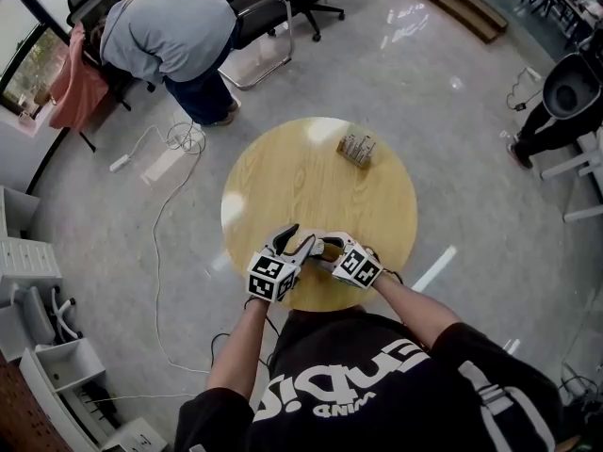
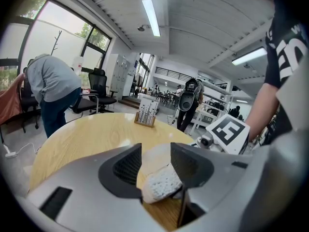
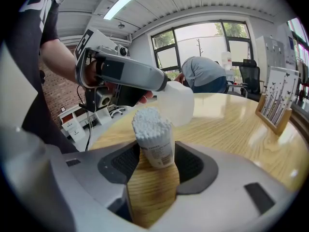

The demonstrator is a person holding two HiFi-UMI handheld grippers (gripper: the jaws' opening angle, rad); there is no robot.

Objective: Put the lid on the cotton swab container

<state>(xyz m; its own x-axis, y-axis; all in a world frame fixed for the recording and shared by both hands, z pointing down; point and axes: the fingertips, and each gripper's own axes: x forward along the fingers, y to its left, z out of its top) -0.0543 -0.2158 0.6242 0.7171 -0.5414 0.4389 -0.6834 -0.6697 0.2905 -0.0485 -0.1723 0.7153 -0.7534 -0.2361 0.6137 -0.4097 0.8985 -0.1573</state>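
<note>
- Cotton swab container (image 3: 158,149): stands upright between the jaws of the right gripper (image 3: 156,162). The jaws are clamped on its labelled wall. Its mouth is uncovered and the swab heads (image 3: 150,122) project above the rim.
- Lid (image 3: 178,105): a translucent cap gripped at the tip of the left gripper (image 2: 155,151). It hangs clear of the table, tilted, just beyond and slightly above the swab heads. Whether its rim already touches them cannot be told.
- Left gripper view: the lid sits between the two jaws, with the swab heads directly below and in front of it. This confirms that the two parts are close together.
- Head view: both grippers meet nose to nose at the near edge of the round wooden table (image 1: 311,177).
- Progress, as judged: pick-up of both parts is complete and the lid has been brought to the container. The capping itself is not done.
- Remaining, as judged: square the lid's open end over the swab heads. Lower it until it seats on the container rim, then let go.
- Surroundings: a small card stand (image 1: 358,148) rests well apart at the far side of the table. A person (image 1: 170,36) bends over beyond it, uninvolved.
</note>
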